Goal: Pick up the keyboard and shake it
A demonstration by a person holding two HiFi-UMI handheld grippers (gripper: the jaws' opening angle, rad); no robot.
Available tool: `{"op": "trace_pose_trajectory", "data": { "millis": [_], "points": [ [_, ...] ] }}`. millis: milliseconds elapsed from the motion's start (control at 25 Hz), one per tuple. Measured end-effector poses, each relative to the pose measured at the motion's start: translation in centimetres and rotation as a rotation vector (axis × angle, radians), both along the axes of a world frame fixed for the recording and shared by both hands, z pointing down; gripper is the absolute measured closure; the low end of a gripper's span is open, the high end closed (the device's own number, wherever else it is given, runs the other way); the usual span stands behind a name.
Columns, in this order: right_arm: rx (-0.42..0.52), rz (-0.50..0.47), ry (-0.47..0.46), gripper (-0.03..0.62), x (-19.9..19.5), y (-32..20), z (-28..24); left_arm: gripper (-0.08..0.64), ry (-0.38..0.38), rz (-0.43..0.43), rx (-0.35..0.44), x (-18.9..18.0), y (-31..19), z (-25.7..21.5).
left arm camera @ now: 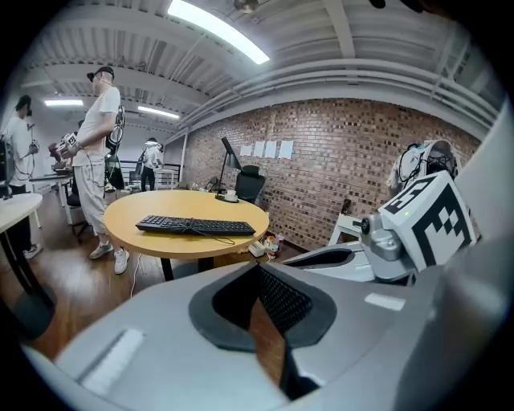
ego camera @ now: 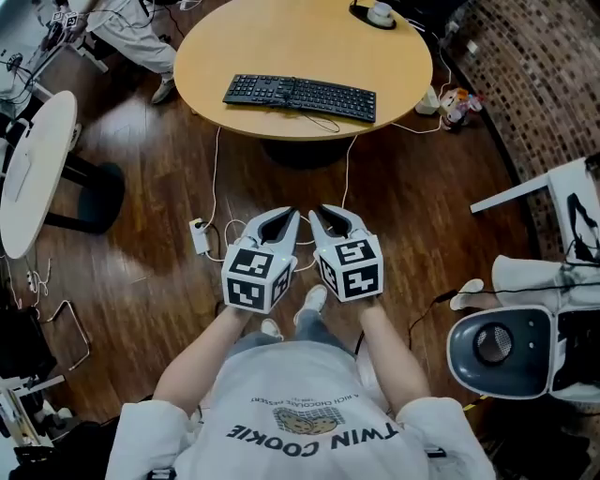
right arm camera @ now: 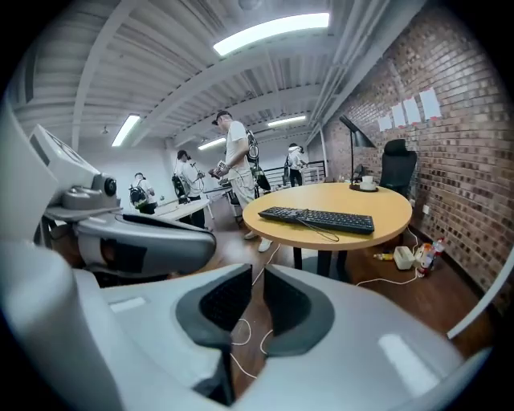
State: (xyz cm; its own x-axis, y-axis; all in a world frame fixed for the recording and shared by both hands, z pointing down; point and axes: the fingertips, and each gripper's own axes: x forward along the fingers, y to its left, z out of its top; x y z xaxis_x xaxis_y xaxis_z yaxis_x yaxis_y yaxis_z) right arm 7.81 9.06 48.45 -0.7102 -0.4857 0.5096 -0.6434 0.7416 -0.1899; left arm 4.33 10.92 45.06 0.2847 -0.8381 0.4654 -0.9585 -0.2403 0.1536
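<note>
A black keyboard (ego camera: 300,97) lies flat on the round wooden table (ego camera: 309,42), its cable looping over the front edge. It also shows as the keyboard (left arm camera: 195,225) in the left gripper view and the keyboard (right arm camera: 317,218) in the right gripper view, well ahead of both. My left gripper (ego camera: 289,217) and right gripper (ego camera: 321,214) hang side by side over the floor, short of the table. The left gripper (left arm camera: 257,270) is shut with nothing in it. The right gripper (right arm camera: 255,277) has a narrow gap between its pads, with only floor and cable showing through.
A cup on a saucer (ego camera: 380,13) sits at the table's far edge. A white power strip (ego camera: 200,236) and cables lie on the wooden floor below me. A white table (ego camera: 37,159) stands left, a grey chair (ego camera: 497,349) right, a person (ego camera: 131,28) far left.
</note>
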Motion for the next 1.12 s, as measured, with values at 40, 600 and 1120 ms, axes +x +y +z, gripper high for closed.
{"op": "trace_pose_trajectory", "data": {
  "millis": [40,600,1120],
  "points": [
    [0.002,0.012,-0.014,0.548,-0.3,0.7,-0.3,0.552,0.000,0.001,0.000,-0.1,0.6,0.2],
    [0.035,0.083,-0.066,0.588,-5.1,10.7,-2.7,0.552,0.030,0.003,0.030,-4.9,9.6,-0.2],
    [0.040,0.128,-0.097,0.588,-8.5,18.0,-3.7,0.553,0.061,0.033,0.056,-8.1,16.8,-0.9]
  ]
}}
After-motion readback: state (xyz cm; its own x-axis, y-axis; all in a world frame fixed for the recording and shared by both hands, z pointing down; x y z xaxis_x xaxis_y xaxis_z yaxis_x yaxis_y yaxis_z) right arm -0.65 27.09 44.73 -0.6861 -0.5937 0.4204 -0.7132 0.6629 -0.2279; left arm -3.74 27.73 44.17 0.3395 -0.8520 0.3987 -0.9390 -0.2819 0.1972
